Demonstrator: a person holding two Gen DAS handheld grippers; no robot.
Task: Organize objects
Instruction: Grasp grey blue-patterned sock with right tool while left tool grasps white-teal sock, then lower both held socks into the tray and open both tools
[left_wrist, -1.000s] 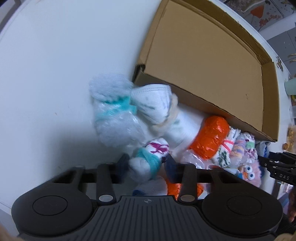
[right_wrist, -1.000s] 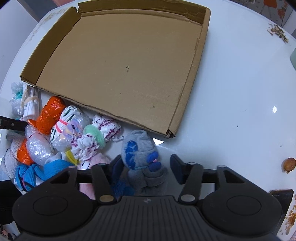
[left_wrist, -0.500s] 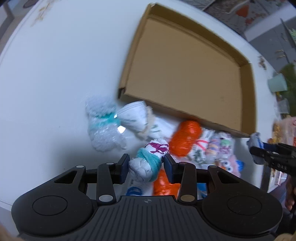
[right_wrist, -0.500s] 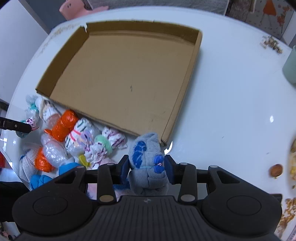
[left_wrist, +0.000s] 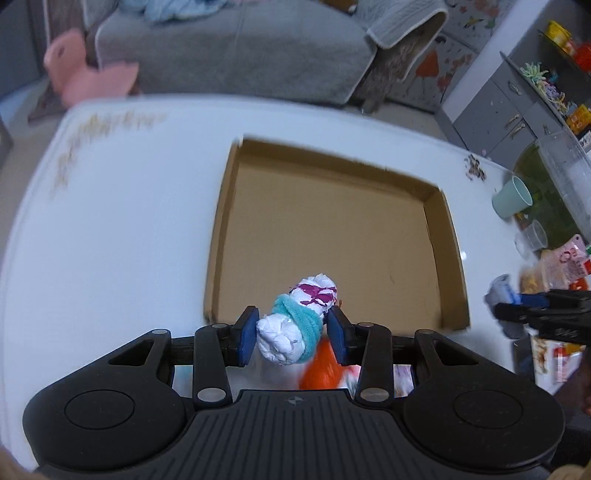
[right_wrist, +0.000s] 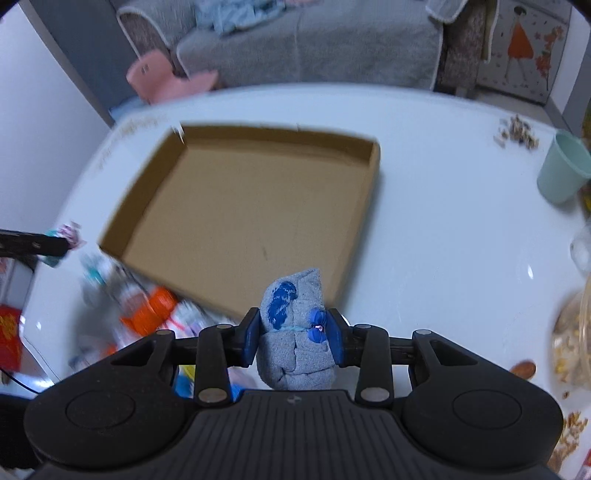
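Observation:
My left gripper is shut on a rolled white sock with purple marks and a teal band, held above the table near the front edge of the shallow cardboard box. My right gripper is shut on a rolled grey sock with blue patches, held above the box's front right corner. The box is empty. The pile of rolled socks lies on the table in front of the box, blurred. The right gripper and grey sock show at the right edge of the left wrist view.
The white table has a mint cup, clear cups and snack packets at the right. Crumbs lie near the far right. A grey sofa and a pink stool stand beyond the table.
Both grippers have closed on their socks and lifted them off the table, pulling up and back; the box now looks smaller and farther away.

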